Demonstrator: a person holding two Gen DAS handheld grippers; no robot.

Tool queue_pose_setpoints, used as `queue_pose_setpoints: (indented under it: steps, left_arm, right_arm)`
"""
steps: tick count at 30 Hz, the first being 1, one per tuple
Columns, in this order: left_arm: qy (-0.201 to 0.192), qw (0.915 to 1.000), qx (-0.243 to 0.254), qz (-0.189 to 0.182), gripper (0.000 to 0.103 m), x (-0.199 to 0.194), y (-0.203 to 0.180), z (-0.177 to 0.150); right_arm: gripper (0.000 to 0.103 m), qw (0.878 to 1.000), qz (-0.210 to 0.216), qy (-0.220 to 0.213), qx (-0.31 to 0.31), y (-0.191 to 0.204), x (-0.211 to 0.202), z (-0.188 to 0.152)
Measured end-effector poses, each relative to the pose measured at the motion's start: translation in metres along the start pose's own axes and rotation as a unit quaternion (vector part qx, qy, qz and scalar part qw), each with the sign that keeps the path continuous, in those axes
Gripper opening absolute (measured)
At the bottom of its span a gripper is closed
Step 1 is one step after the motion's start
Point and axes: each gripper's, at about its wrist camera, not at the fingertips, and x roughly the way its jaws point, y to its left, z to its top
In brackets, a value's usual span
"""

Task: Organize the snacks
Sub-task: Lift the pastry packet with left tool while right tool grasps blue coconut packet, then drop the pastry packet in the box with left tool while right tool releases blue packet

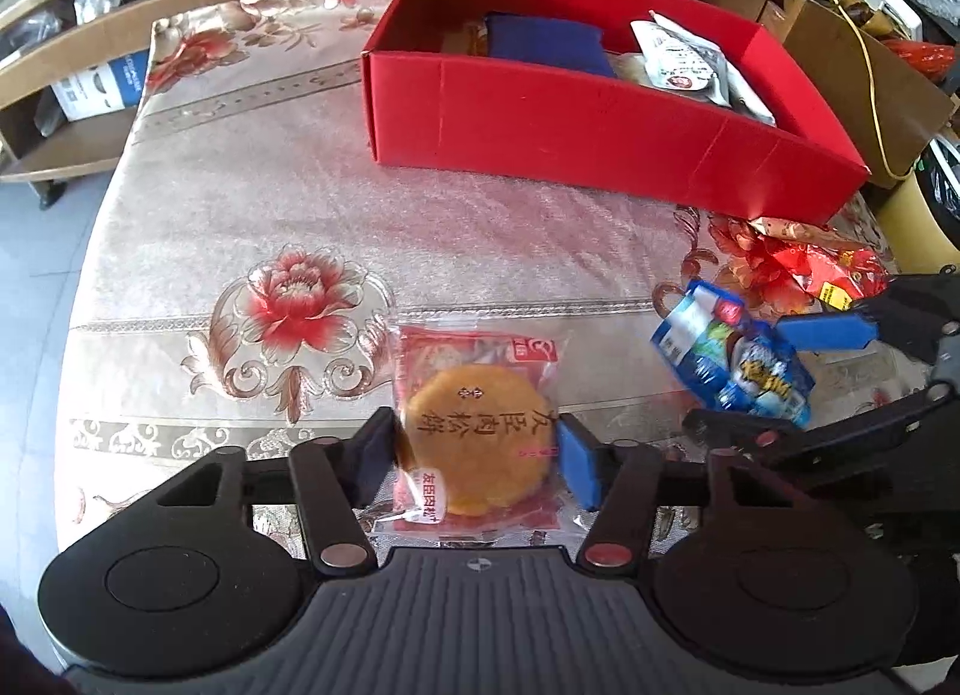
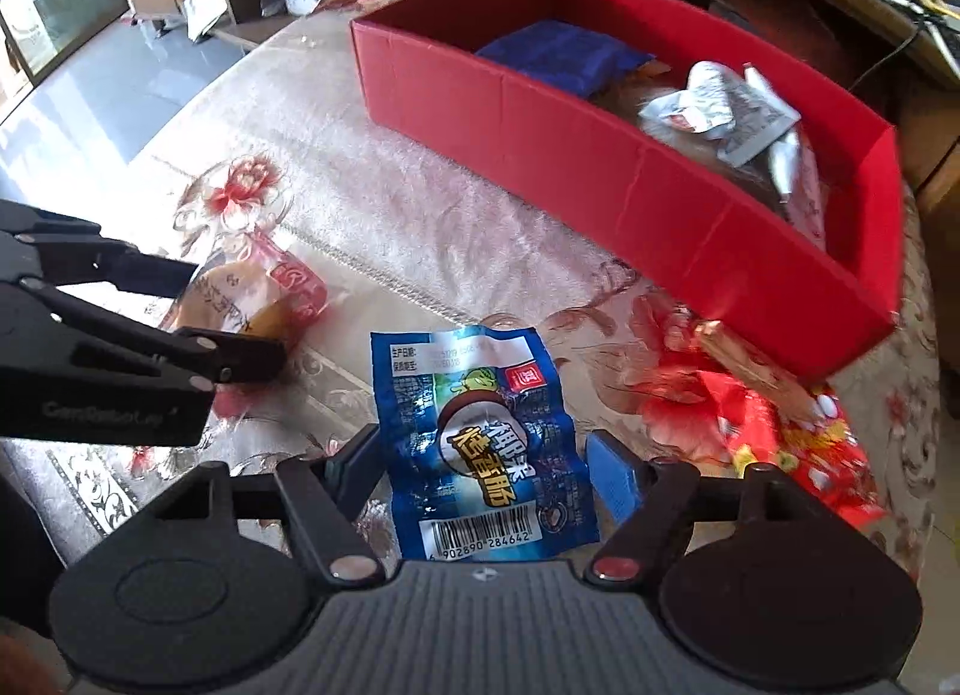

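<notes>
A round golden pastry point(image 1: 474, 443) in a clear and red wrapper lies on the floral tablecloth. My left gripper point(image 1: 474, 461) is shut on it, with a blue pad against each side. The same pastry point(image 2: 252, 293) shows at the left of the right wrist view, between the left gripper's black fingers point(image 2: 240, 356). A blue sausage packet point(image 2: 480, 443) sits between my right gripper's point(image 2: 486, 467) pads, which touch its edges. In the left wrist view the packet point(image 1: 732, 365) looks crumpled in the right gripper's hold. The red box point(image 1: 540, 113) point(image 2: 600, 167) stands behind and holds a blue pack and silver packets.
Red snack wrappers point(image 2: 780, 431) point(image 1: 810, 269) and a gold-wrapped piece point(image 2: 750, 359) lie at the right, near the box's corner. A brown cardboard box point(image 1: 840, 71) and cables stand beyond the table's right edge. Wooden shelves point(image 1: 90, 35) line the back, and grey floor lies to the left.
</notes>
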Motion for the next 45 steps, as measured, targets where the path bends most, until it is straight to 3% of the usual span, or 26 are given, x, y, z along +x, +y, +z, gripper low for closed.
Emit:
queue_pose_setpoints:
  steps: [12,26,45]
  left_arm:
    - [-0.018,0.9998,0.001,-0.010,0.063,-0.009,-0.012,0.001]
    - [-0.001,0.9998,0.022,0.000,0.063,0.003,-0.030,0.002]
    - [-0.086,0.9962,0.017,0.000,0.062,-0.028,-0.039,0.040]
  right_arm:
    - [0.078,0.998,-0.016,-0.040,0.035,-0.015,-0.026,0.002]
    - [0.078,0.998,-0.041,-0.009,0.038,-0.019,-0.012,-0.007]
    - [0.078,0.992,-0.042,-0.086,0.087,-0.043,-0.050,0.017]
